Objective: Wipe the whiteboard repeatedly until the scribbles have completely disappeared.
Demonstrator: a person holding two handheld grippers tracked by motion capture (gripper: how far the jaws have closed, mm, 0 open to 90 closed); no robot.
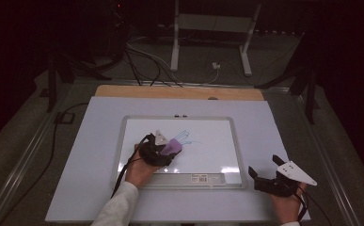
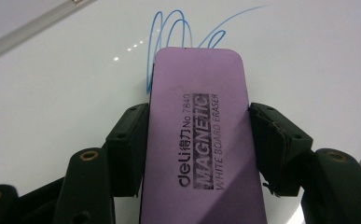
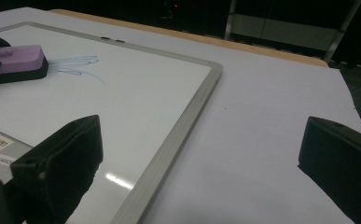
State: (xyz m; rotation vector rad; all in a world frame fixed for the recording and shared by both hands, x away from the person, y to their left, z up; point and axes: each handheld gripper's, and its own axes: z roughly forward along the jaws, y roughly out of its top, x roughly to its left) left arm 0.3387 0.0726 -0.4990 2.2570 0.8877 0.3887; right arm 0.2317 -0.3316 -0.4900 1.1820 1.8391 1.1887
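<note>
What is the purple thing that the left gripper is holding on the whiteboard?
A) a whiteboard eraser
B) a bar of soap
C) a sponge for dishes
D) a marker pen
A, since the left gripper has its jaws pressed on both sides of the purple eraser, whose top is printed "MAGNETIC WHITE BOARD ERASER", and it sits on the whiteboard right by the blue scribbles.

Your table [image 1: 179, 92] shows a wooden edge along its far side; a large white sheet [image 1: 90, 155] covers nearly all the rest. On that sheet, a silver-framed whiteboard [image 1: 236, 141] lies flat, near the middle, with blue scribbles [image 1: 185, 138] on it.
</note>
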